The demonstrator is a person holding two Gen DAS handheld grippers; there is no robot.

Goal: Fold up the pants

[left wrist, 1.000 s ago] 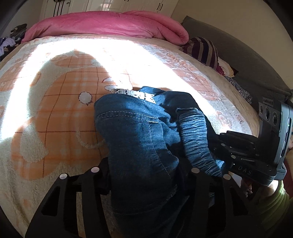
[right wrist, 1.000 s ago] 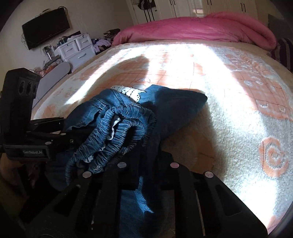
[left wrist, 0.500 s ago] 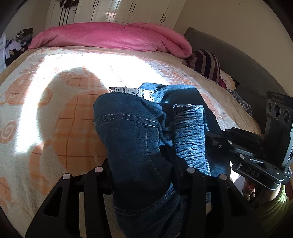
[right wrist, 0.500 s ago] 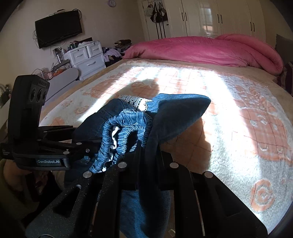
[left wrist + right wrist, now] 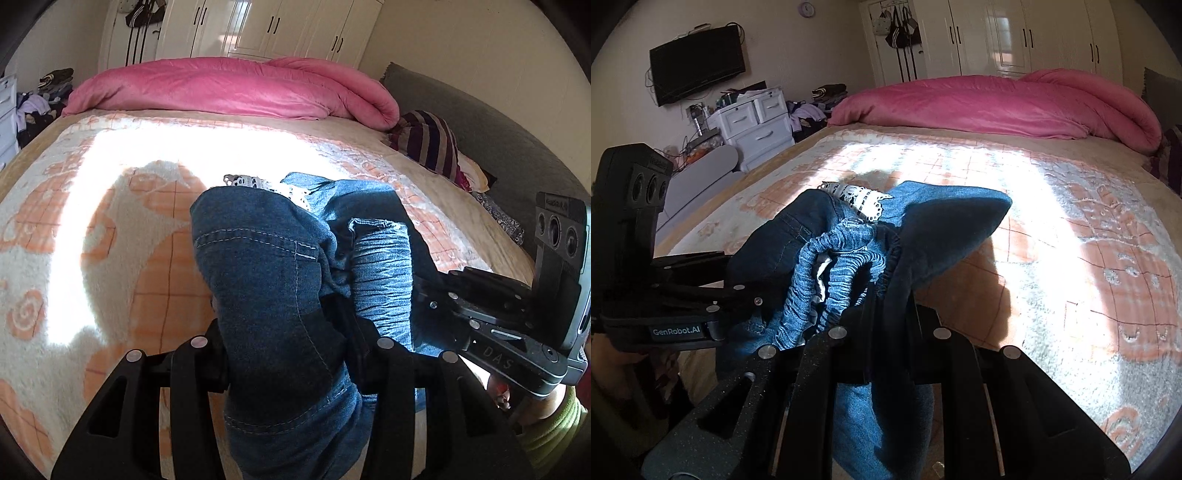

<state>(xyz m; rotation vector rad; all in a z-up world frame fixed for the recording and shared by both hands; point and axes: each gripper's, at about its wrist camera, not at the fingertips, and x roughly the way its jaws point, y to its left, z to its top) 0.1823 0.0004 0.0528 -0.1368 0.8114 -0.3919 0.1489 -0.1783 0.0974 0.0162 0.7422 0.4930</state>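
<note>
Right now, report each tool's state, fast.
Left tool: shut on the blue jeans, denim bunched between its fingers.
Right tool: shut on the blue jeans near the elastic waistband.

Left gripper (image 5: 286, 354): both black fingers point forward, jaws closed onto a thick wad of denim that fills the gap between them. Seen from the right wrist view (image 5: 738, 291), it comes in from the left, level, fingers pinched on cloth.

Right gripper (image 5: 886, 347): jaws clamped tight, a thin fold of fabric squeezed between the 2 fingers. Seen from the left wrist view (image 5: 428, 291), it enters from the right, angled inward. Holder's hand (image 5: 498, 391) visible beneath it, green sleeve at the wrist.

2 grippers sit close, side by side.
</note>
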